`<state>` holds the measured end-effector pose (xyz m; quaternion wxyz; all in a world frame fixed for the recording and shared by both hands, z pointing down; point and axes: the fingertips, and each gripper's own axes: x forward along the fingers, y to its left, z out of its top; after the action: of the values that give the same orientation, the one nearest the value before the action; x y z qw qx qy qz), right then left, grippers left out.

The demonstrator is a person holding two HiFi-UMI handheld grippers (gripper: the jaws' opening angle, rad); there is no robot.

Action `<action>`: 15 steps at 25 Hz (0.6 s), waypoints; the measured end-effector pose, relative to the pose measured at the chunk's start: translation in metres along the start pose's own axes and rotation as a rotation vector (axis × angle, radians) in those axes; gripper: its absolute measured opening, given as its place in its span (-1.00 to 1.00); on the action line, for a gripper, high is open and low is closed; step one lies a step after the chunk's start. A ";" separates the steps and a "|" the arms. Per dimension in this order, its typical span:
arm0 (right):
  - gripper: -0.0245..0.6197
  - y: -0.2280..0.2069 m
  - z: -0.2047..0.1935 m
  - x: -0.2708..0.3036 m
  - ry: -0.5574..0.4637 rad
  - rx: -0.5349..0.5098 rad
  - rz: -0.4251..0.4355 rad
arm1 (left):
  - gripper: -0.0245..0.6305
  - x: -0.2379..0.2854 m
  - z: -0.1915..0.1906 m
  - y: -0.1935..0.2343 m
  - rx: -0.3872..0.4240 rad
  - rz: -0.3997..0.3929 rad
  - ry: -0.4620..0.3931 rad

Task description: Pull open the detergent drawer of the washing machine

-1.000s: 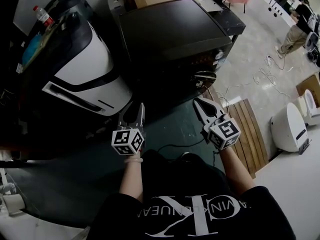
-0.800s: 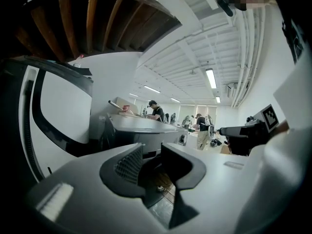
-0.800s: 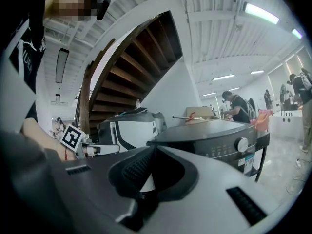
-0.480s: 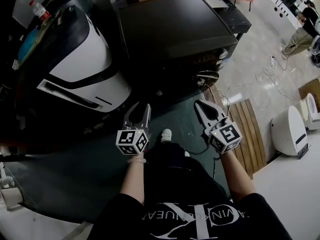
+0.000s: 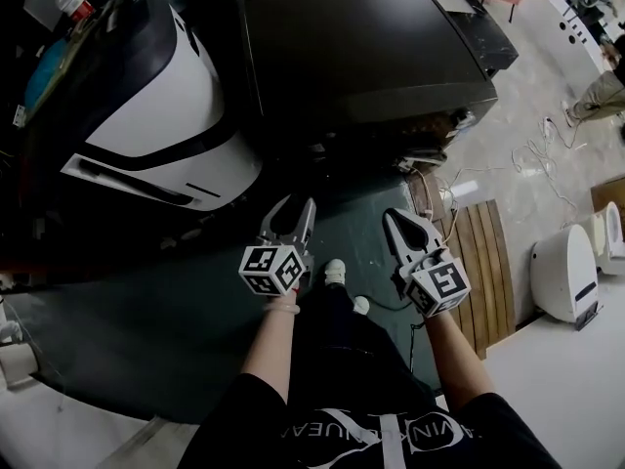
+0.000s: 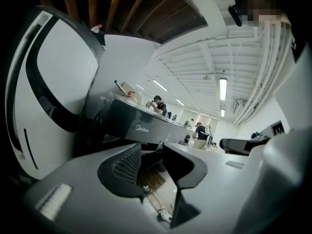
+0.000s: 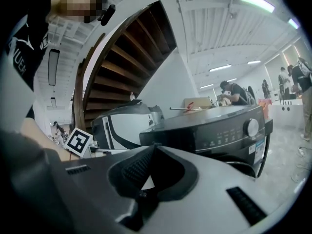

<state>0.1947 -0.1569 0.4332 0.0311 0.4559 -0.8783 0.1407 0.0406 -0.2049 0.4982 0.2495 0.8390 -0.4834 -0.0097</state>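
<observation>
1. The washing machine (image 5: 361, 47) is a dark front-loader that fills the upper middle of the head view, with its top facing the camera.
2. In the right gripper view its front panel (image 7: 214, 133) runs across the middle right of the frame as one flush band, with a round dial (image 7: 251, 127) at its right end. The detergent drawer is not pulled out, and its outline on the dark left part of the panel cannot be made out.
3. The left hand-held gripper (image 5: 295, 208) sits at the lower middle of the head view, pointing up the frame toward the machine and well short of it. Its jaws stand apart and have just been opening. The left gripper view shows only floor and the machine's lower front in the gap.
4. The right hand-held gripper (image 5: 394, 217) is just right of it, also pointing up the frame and touching nothing. Its jaws meet at the tips, with nothing between them.
5. A white-and-black appliance (image 5: 166, 115) stands at the upper left, beside the machine.
6. Wooden slats (image 5: 483, 252) lie on the floor at the right, and loose cables (image 5: 527, 154) trail above them.
7. A shoe (image 5: 335, 271) shows between the two grippers.
</observation>
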 end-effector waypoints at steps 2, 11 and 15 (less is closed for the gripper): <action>-0.86 -0.003 -0.007 0.013 0.015 0.012 0.004 | -0.55 0.011 -0.002 0.006 -0.052 -0.006 -0.012; -0.86 -0.021 -0.036 0.053 0.052 0.060 0.012 | -0.49 0.058 -0.013 0.027 -0.309 -0.060 -0.122; -0.86 -0.025 -0.045 0.065 0.055 0.074 0.017 | -0.49 0.073 -0.013 0.033 -0.389 -0.106 -0.190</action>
<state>0.1740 -0.2099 0.4936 0.0369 0.4451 -0.8752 0.1858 0.0561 -0.2726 0.5399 0.3592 0.7945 -0.4491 -0.1950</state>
